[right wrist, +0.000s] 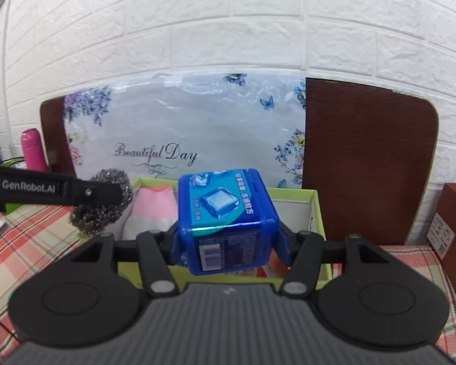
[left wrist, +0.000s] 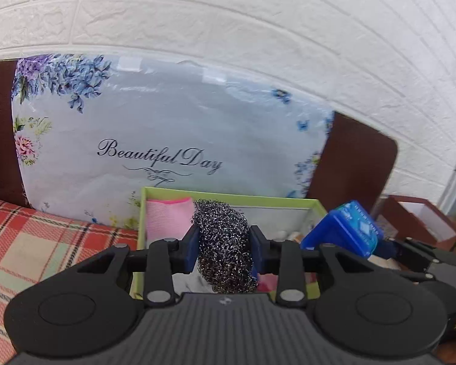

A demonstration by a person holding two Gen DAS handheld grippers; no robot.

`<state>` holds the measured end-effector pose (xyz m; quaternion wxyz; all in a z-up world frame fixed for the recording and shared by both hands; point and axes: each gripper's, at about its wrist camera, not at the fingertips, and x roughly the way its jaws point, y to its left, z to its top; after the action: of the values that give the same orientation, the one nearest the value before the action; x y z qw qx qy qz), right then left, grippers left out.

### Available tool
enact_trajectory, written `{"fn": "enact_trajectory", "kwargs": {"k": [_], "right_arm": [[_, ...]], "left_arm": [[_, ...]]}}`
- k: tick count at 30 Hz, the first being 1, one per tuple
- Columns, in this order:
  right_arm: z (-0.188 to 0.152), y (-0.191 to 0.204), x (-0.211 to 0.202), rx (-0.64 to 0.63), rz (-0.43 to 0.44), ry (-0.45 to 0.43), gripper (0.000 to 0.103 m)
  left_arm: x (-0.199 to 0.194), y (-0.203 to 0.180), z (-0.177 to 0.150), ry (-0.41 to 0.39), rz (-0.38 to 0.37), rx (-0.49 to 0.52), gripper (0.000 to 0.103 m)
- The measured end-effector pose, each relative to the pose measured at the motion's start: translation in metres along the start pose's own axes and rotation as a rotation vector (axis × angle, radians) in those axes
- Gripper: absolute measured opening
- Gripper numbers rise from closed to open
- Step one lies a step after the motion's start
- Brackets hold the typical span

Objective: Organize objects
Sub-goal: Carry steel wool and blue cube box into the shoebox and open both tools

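My left gripper (left wrist: 223,245) is shut on a steel wool scrubber (left wrist: 225,243) and holds it above the green-rimmed box (left wrist: 228,196). The scrubber also shows in the right wrist view (right wrist: 101,210), left of the box. My right gripper (right wrist: 228,238) is shut on a blue cube-shaped box (right wrist: 228,219) over the same green-rimmed box (right wrist: 316,213). The blue box also shows in the left wrist view (left wrist: 346,228), at the right. A pink cloth (left wrist: 167,217) lies inside the green-rimmed box at its left.
A floral "Beautiful Day" board (left wrist: 167,127) leans on a brown panel (right wrist: 367,158) against the white brick wall. A plaid cloth (left wrist: 30,243) covers the surface. A brown carton (right wrist: 453,234) stands at the right, a pink bottle (right wrist: 32,149) at the far left.
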<state>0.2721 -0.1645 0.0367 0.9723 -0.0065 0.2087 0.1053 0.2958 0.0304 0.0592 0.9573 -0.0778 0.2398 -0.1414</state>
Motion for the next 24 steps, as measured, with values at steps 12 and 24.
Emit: {"fn": "enact_trajectory", "kwargs": {"k": [12,24], "right_arm": [[-0.028,0.011,0.052,-0.042,-0.012,0.041,0.1],[-0.016,-0.002,-0.037,0.014,-0.055,-0.083,0.103]], "left_arm": [[0.023,0.026,-0.031,0.017,0.02,0.008,0.074],[-0.055,-0.004,-0.027,-0.026,0.055,0.002,0.079]]}}
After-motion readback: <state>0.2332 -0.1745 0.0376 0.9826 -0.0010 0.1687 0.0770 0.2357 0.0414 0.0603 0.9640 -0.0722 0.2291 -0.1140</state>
